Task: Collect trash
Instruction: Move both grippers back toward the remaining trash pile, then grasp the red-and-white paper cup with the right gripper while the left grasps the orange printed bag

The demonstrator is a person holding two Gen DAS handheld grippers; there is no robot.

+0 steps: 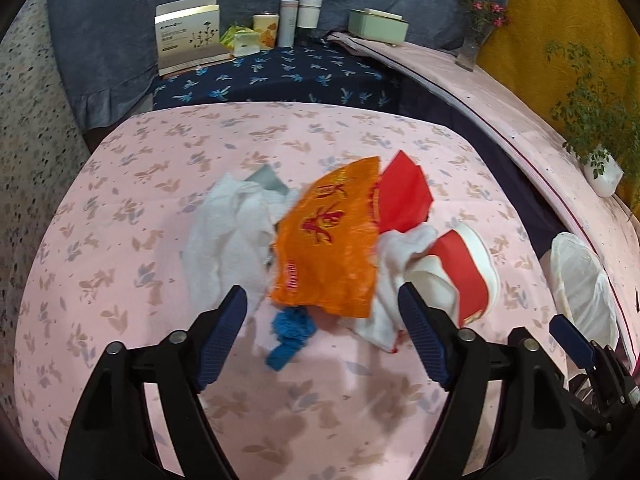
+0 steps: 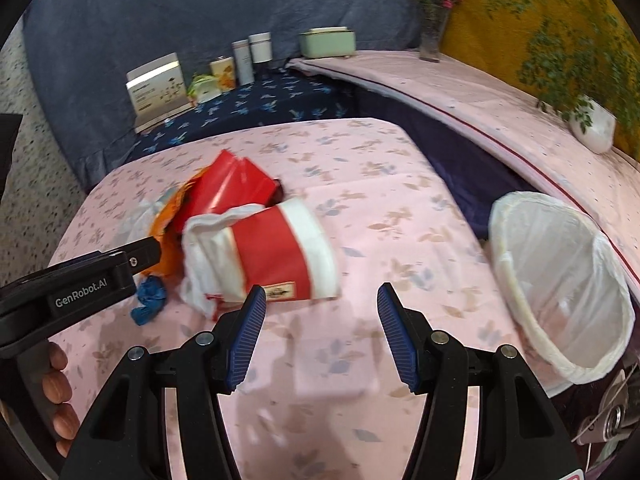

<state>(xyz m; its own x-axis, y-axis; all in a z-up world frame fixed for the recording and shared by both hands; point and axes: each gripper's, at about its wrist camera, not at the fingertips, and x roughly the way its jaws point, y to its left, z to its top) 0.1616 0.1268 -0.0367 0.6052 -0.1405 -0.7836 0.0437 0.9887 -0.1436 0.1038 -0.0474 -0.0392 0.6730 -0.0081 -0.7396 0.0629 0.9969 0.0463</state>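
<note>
left claw tilted down, spread, nothing pinched | right claw tilted down, spread, empty | orange wrapper just ahead of left claw, long axis running away | red-white cup on its side, ahead-left of right claw | lined bin to its right | pink tabletop

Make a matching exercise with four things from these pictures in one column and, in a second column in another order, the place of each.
Things:
1. orange wrapper
2. blue scrap
3. lined bin
4. flower vase

Places:
A. at the right edge of the pink table, past the right gripper
B. on top of the trash pile, between white tissue and red packaging
C. on the raised pink ledge at the back
D. on the cloth at the near edge of the pile, just ahead of the left gripper

Pairs: 1-B, 2-D, 3-A, 4-C
</note>
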